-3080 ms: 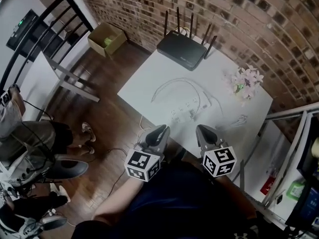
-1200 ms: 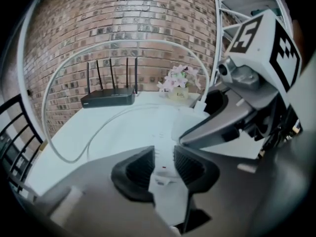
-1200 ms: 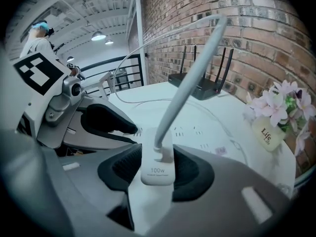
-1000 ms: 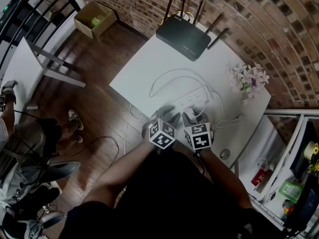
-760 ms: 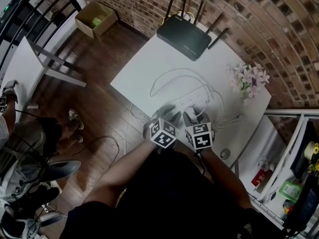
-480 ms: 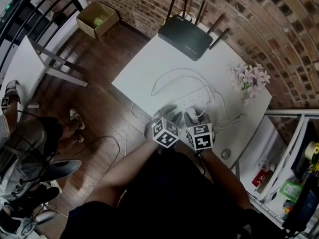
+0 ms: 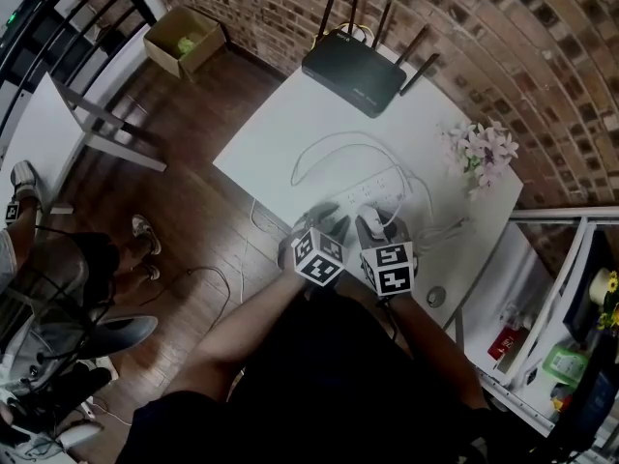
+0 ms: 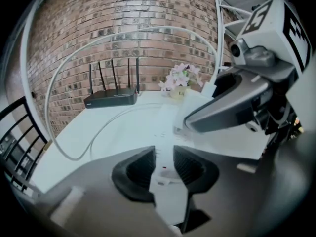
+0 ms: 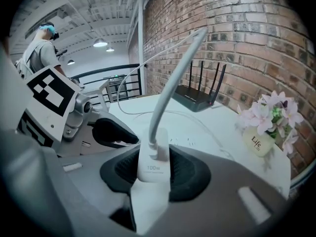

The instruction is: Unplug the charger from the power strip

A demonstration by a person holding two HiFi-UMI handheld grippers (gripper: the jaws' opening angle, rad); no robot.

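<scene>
Setting: you stood over a white table (image 7: 280, 133) set against a brick wall (image 7: 503, 27), with dark wooden floor (image 7: 193, 191) to the left of it.
Far edge of table: a black router (image 7: 353, 61) with upright antennas sat near the wall, and a small pot of pink flowers (image 7: 481, 148) stood at the right corner.
Floor: a cardboard box (image 7: 179, 37) lay by the wall.
Power strip: the white power strip (image 7: 372, 193) lay flat near the table's near edge, right in front of both your grippers.
Charger: the white charger (image 9: 152, 152) stood upright on the power strip at its right part, its printed face towards the right gripper view's camera.
Cable: a white cable (image 9: 173, 78) rose from the charger's top, arched high and ran off in a wide loop over the table.
Left gripper: your left gripper (image 8: 164, 158) had its jaws fairly wide and closed on the near end of the power strip, one ribbed pad against each long side.
Right gripper: your right gripper (image 9: 154, 168) sat just beside the left one, its jaws about half closed and clamped on the charger's body, one pad on either side.
Seating: you could not tell whether the charger's pins were fully in the socket.
Background: a person (image 9: 42, 48) stood well behind the table in the right gripper view.
</scene>
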